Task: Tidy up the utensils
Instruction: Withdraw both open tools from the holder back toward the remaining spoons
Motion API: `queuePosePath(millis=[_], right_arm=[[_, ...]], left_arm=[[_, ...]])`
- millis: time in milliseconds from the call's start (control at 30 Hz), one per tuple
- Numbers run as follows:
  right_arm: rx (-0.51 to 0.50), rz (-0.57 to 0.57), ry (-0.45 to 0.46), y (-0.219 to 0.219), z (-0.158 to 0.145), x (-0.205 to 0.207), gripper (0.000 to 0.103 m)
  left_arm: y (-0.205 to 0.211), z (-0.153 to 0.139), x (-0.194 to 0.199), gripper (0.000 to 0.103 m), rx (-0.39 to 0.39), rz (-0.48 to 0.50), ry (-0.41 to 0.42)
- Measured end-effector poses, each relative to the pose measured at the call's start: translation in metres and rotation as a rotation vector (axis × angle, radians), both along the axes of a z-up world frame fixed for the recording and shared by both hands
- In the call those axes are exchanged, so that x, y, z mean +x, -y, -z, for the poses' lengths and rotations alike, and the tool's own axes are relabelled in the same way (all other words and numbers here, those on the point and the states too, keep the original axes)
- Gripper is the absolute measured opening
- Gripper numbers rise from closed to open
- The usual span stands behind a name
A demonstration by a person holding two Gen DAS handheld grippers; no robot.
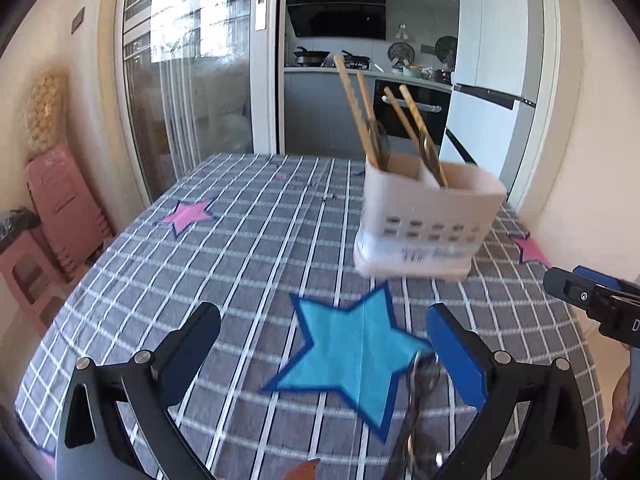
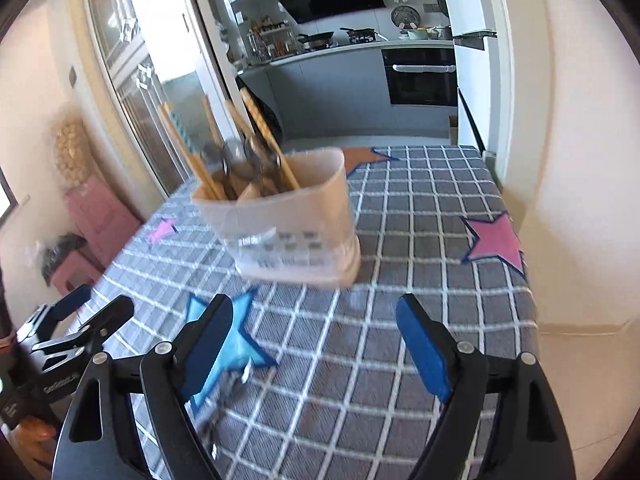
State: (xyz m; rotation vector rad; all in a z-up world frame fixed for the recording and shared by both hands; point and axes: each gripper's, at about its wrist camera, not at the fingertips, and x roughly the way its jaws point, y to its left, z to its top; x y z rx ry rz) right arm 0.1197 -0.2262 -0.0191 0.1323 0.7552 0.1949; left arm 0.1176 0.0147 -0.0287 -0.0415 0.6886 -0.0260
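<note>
Wooden chopsticks (image 1: pixel 354 108) and metal spoons stand in a pale plastic utensil holder (image 1: pixel 424 220) on the grey checked tablecloth (image 1: pixel 248 240); both the left gripper (image 1: pixel 322 354) and right gripper (image 2: pixel 314 344) hover spread apart, holding nothing, a loose spoon (image 1: pixel 420 384) lying on the blue star (image 1: pixel 352 344)

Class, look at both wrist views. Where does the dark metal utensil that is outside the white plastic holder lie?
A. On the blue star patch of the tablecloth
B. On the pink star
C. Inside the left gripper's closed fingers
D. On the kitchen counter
A: the dark metal utensil lies on the blue star patch, in front of the white plastic holder.
</note>
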Motion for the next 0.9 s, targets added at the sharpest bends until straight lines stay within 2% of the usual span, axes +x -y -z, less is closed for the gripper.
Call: queuePosePath(millis=[133,367,567,900], right_arm=[[-0.078,0.008,-0.017,-0.012,0.009,-0.019,0.087],[-0.13,0.021,-0.033,-0.019,0.022,-0.041,0.087],[-0.138,0.016,-0.061,-0.021,0.034,-0.054,0.087],[-0.181,-0.035,-0.143,-0.036,0.049,-0.059,0.087]], left_arm=[[-0.001,0.014,-0.022,0.103,-0.005,-0.014,-0.031],[0.004,0.028,-0.044,0.103,-0.005,-0.008,-0.056],[0.008,0.04,-0.057,0.103,0.031,-0.002,-0.083],[-0.003,0.055,-0.066,0.103,0.049,-0.003,-0.149]])
